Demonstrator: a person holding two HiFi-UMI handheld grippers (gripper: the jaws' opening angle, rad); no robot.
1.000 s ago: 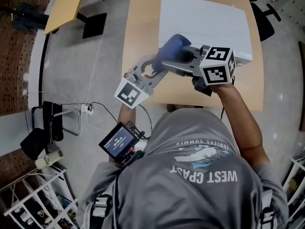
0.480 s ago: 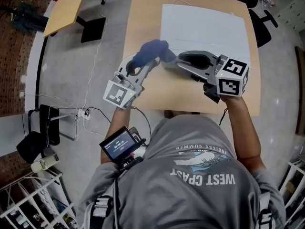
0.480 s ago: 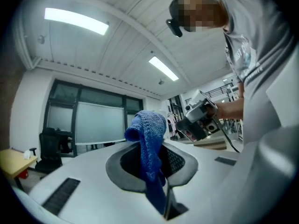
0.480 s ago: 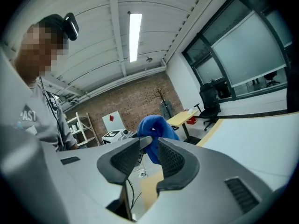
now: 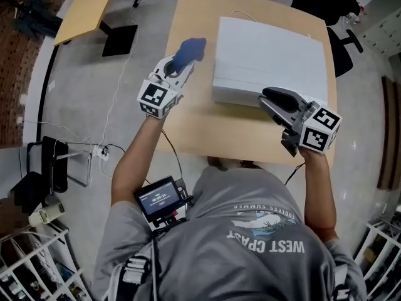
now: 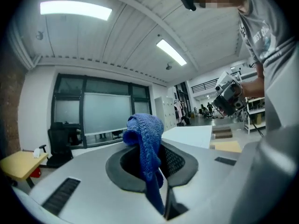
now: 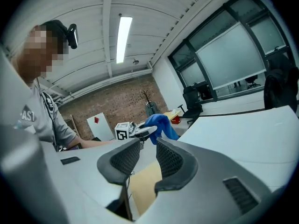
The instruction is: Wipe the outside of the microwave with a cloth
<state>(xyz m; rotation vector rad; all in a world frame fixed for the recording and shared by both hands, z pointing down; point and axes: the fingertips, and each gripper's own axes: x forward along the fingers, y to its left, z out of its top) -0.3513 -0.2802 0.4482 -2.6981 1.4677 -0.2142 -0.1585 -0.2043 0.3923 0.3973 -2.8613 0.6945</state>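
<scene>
The white microwave (image 5: 269,58) stands on the wooden table (image 5: 188,124). My left gripper (image 5: 182,64) hovers off the microwave's left side, shut on a blue cloth (image 5: 190,47) that bunches up past its tips. Its jaws have just been closing with the cloth between them. In the left gripper view the cloth (image 6: 145,134) hangs pinched between the pads of that gripper (image 6: 150,164), with the microwave (image 6: 191,134) to the right. My right gripper (image 5: 269,97) sits at the microwave's front right corner. Its pads (image 7: 170,160) stand apart with nothing between them, and beyond them is the cloth (image 7: 161,124).
A smaller wooden table (image 5: 81,11) and a black chair base (image 5: 122,33) stand at the upper left. Cables (image 5: 119,143) trail across the floor left of the table. Black chairs (image 5: 344,36) are at the upper right, and a white rack (image 5: 37,262) at the lower left.
My left gripper has carried the blue cloth from the microwave's front out to its left side. The right gripper has drawn away from the cloth, rightward along the front.
</scene>
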